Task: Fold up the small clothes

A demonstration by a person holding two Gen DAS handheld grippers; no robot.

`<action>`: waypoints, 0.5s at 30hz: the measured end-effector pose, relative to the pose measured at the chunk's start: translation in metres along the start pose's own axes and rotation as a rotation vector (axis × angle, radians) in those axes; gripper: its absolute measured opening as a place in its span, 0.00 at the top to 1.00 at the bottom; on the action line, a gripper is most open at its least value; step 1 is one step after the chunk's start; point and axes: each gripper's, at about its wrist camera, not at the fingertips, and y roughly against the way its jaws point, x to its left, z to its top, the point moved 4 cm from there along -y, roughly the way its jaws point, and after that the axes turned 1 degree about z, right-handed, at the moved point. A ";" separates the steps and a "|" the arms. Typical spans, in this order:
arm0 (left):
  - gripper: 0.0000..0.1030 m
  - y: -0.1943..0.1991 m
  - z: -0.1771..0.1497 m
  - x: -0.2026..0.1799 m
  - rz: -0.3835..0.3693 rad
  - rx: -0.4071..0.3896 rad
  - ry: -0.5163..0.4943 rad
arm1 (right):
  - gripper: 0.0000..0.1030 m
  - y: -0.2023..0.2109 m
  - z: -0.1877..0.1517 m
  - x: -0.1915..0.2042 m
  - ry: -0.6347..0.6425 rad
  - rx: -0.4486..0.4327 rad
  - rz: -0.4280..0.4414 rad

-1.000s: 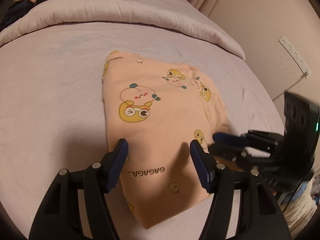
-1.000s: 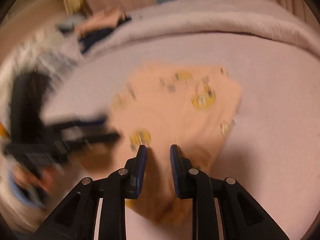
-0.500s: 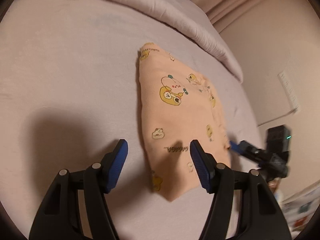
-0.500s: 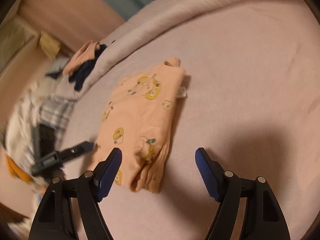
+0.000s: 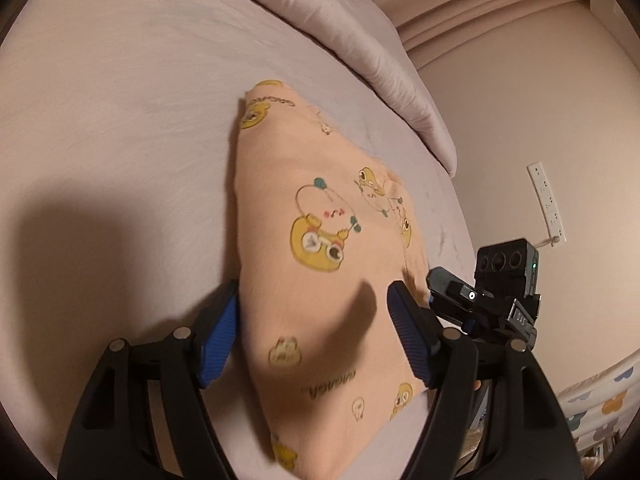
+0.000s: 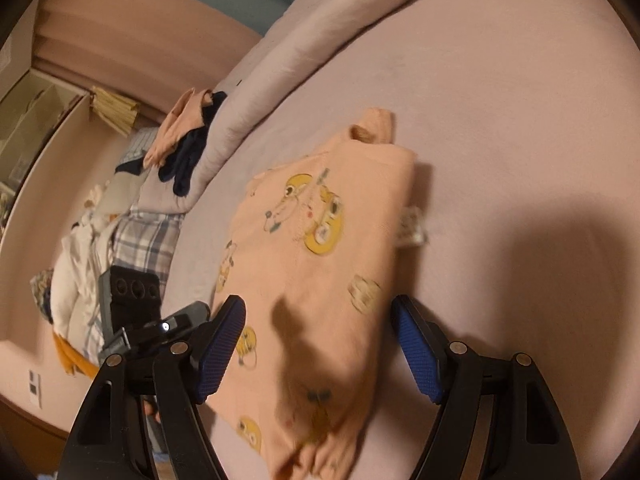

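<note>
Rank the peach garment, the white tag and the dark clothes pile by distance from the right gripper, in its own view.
1. Peach garment: between the right gripper's fingers.
2. White tag: at the garment's right edge, farther back.
3. Dark clothes pile: far upper left, on the duvet.

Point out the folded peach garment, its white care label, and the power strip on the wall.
Folded peach garment (image 5: 320,240): left wrist view, printed top face.
White care label (image 6: 412,226): right wrist view, tag's middle.
Power strip (image 5: 547,200): left wrist view, mid-body.
</note>
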 end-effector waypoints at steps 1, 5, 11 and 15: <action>0.30 -0.001 0.002 0.001 0.000 0.003 -0.008 | 0.26 -0.003 0.000 0.001 0.007 0.003 0.002; 0.30 -0.011 0.010 -0.003 0.023 0.014 -0.047 | 0.26 -0.014 0.003 0.008 0.064 0.011 -0.025; 0.30 -0.017 0.009 -0.003 0.063 -0.016 -0.093 | 0.26 -0.018 0.002 0.010 0.123 -0.024 -0.054; 0.30 -0.018 0.006 -0.002 0.072 -0.030 -0.127 | 0.27 -0.016 -0.001 0.009 0.166 -0.050 -0.064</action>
